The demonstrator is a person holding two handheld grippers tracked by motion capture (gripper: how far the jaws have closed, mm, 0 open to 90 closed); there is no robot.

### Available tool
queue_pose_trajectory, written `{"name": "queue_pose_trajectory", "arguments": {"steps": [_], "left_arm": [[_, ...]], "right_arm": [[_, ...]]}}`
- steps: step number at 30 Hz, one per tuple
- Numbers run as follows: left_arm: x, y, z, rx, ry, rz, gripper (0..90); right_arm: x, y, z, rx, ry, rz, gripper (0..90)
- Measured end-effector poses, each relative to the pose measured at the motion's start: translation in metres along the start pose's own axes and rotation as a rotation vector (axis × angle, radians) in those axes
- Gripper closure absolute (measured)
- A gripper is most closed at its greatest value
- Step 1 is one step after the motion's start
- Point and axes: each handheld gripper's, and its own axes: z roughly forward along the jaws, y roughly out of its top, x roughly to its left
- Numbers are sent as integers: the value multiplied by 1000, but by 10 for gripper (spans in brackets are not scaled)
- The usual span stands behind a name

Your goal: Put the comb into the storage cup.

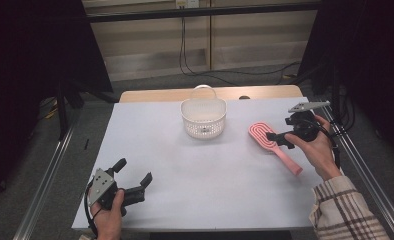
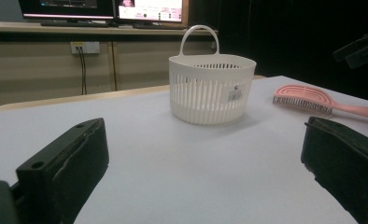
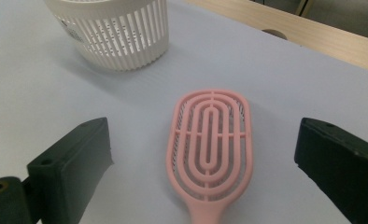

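One white slatted basket (image 1: 203,118) with a loop handle, centre of the high view; one pink hairbrush (image 1: 274,145), right of centre; two hand-held grippers, the left gripper (image 1: 133,171) at lower left, the right gripper (image 1: 275,136) at right; one white table (image 1: 195,180); two monitors (image 2: 102,9), upper left of the left gripper view
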Motion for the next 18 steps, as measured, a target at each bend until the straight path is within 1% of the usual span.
{"name": "queue_pose_trajectory", "arguments": {"steps": [2,3,6,9,11,13,15,18], "left_arm": [[0,0,0,2,3,4,11],[0,0,0,4,5,8,11],[0,0,0,3,5,8,11],[0,0,0,3,5,9,11],[0,0,0,1,6,8,11],[0,0,0,-7,8,-4,11],[1,0,0,-1,8,2,11],[0,-1,1,-3,5,-7,11]], "right_arm": [[0,3,2,-9,-10,-9,43],[0,5,3,-5,-13,-13,38],[-2,9,9,27,-8,-17,45],[-7,10,15,59,-12,1,39],[-9,10,19,80,-17,3,43],[-10,10,22,89,-15,8,56],[-11,9,25,97,-12,17,57],[-13,9,30,141,-5,21,60]]}}
